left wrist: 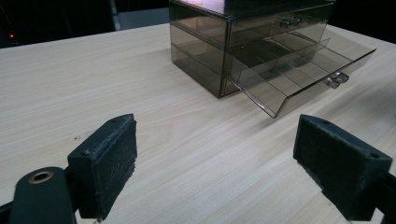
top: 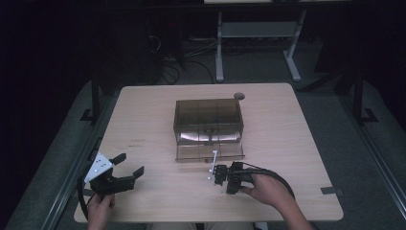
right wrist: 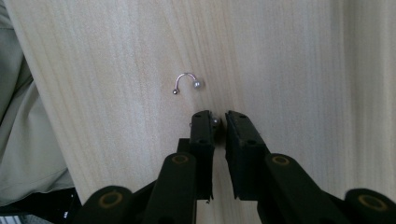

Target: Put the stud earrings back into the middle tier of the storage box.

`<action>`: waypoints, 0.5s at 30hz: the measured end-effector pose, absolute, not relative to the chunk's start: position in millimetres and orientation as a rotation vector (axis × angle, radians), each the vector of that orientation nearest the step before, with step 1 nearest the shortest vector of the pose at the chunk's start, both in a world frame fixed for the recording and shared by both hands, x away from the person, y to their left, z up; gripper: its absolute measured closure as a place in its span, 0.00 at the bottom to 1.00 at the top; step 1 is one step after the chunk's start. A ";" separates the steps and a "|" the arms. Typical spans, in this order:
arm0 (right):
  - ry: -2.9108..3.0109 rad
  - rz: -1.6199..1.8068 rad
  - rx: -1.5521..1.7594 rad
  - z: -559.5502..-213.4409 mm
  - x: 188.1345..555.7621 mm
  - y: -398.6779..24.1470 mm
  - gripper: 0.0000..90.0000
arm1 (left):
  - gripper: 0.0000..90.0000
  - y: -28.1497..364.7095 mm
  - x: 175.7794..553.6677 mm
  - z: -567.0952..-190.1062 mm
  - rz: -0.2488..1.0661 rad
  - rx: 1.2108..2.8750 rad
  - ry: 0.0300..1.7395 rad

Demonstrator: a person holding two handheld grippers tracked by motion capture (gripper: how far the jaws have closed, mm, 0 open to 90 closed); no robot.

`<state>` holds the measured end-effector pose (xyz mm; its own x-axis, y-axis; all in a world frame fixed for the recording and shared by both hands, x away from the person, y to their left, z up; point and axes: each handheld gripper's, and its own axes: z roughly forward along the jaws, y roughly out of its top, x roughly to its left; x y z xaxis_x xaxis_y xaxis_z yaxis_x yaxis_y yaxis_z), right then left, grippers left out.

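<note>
A smoky see-through drawer box (top: 208,117) stands mid-table, its bottom drawer (top: 210,151) pulled out toward me. In the left gripper view the box (left wrist: 205,42) and the drawer (left wrist: 299,70) lie ahead to the right. My left gripper (top: 129,164) rests open near the table's front left, pads (left wrist: 112,163) wide apart over bare wood. My right gripper (top: 224,184) points down at the table in front of the drawer. Its jaws stand almost together, with a small beaded piece (right wrist: 215,120) at the tips and a thin gap beside it. A curved silver earring (right wrist: 186,80) lies just beyond.
A grey round grommet (top: 239,96) sits at the table's far edge. Behind the table stand another desk's white legs (top: 219,48) and cables on the floor. A light-coloured garment (right wrist: 23,140) lies at the left of the right gripper view.
</note>
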<state>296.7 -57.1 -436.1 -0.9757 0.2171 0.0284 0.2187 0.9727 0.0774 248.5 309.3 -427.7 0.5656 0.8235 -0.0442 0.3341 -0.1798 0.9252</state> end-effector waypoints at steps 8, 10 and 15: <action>-3.084 -0.129 -0.335 -436.3 297.2 -57.2 0.94 | 0.14 309.3 248.6 -427.6 0.588 1.759 0.960; -3.082 -0.131 -0.331 -436.2 297.7 -57.5 0.94 | 0.14 309.4 248.5 -427.6 0.588 1.761 0.960; -3.077 -0.135 -0.328 -436.2 298.2 -58.2 0.94 | 0.14 310.3 248.8 -427.5 0.589 1.761 0.961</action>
<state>298.2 -58.2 -436.2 -0.9766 0.2086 0.0528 0.2124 0.9737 0.0819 248.8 310.3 -427.5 0.5652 0.8238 -0.0438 0.3350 -0.1807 0.9247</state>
